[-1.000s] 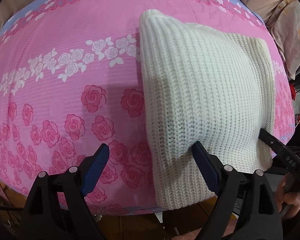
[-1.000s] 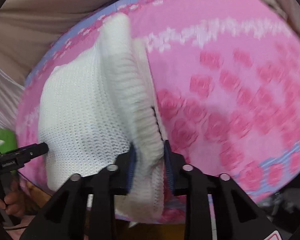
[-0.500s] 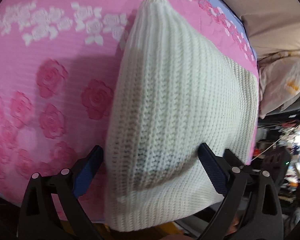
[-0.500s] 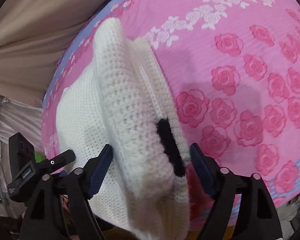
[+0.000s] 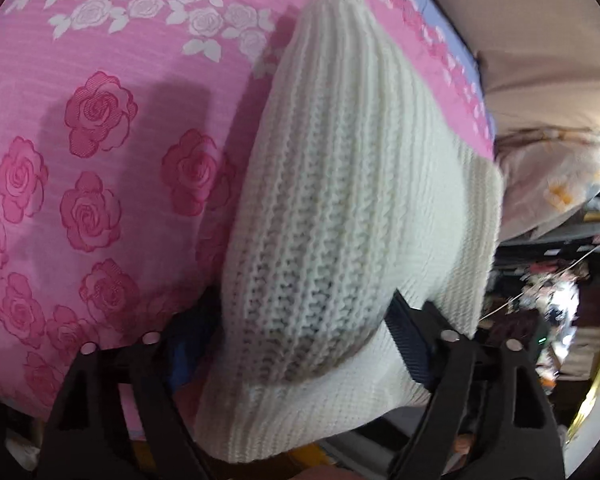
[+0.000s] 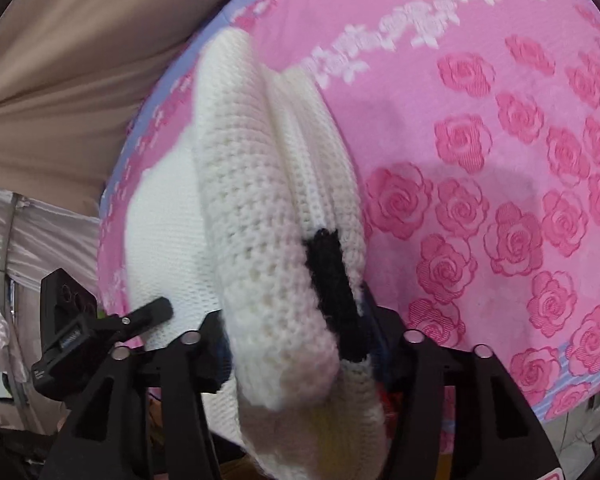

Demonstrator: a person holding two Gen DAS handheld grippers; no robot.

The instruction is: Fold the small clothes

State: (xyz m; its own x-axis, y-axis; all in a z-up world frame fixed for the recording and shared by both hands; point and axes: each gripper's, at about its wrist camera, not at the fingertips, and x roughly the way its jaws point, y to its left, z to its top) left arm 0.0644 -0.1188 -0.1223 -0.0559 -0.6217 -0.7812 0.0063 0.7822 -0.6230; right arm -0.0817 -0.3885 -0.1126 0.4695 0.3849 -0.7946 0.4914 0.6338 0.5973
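Note:
A white knitted sweater [image 5: 340,200] lies folded on a pink rose-patterned bedsheet [image 5: 80,140], its near edge bulging between the jaws of my left gripper [image 5: 300,332]. The jaws stand wide apart on either side of the knit, not clamped. In the right wrist view the sweater [image 6: 252,220] forms a thick roll with a black patch [image 6: 332,292] between the jaws of my right gripper [image 6: 296,344], which also stand apart around it. The left gripper's finger [image 6: 148,312] shows at the sweater's far edge.
The bedsheet [image 6: 500,160] reaches the mattress edge close to both grippers. A beige wall or headboard [image 6: 80,60] lies beyond the bed. A pale pillow or bedding [image 5: 552,184] and room clutter sit to the right in the left wrist view.
My right gripper was shut on the sweater's folded edge and has opened. Both grippers have pushed in closer, so the sweater now bulges between each pair of jaws.

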